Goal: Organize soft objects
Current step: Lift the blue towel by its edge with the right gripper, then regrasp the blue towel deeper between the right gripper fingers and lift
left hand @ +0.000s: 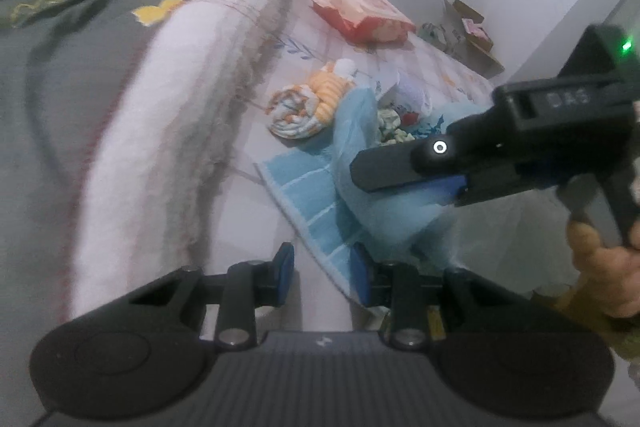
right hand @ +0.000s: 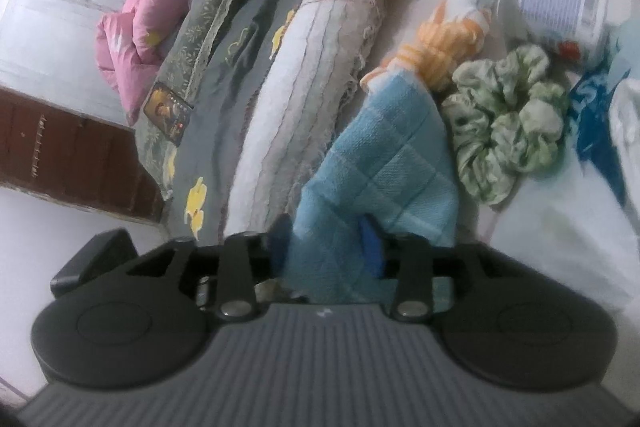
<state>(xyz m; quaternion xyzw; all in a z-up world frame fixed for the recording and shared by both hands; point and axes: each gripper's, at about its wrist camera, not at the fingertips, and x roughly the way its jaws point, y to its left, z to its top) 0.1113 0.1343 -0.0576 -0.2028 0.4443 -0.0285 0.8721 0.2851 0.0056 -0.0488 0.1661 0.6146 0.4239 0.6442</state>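
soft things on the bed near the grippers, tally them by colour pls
Blue: 1, the checked cloth gripped in the right gripper
Green: 1, the scrunchie
Orange and white: 1, the knotted cloth
Total: 3, leaving out the bedding and the items too blurred to name. The left gripper holds nothing.

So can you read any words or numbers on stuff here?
"DAS" (roughly; it is blurred): embossed on the black body of the right gripper, in the left wrist view.
White canister: printed label, too blurred to read.
Red packet: no legible print.
Small card on the grey quilt: unreadable.
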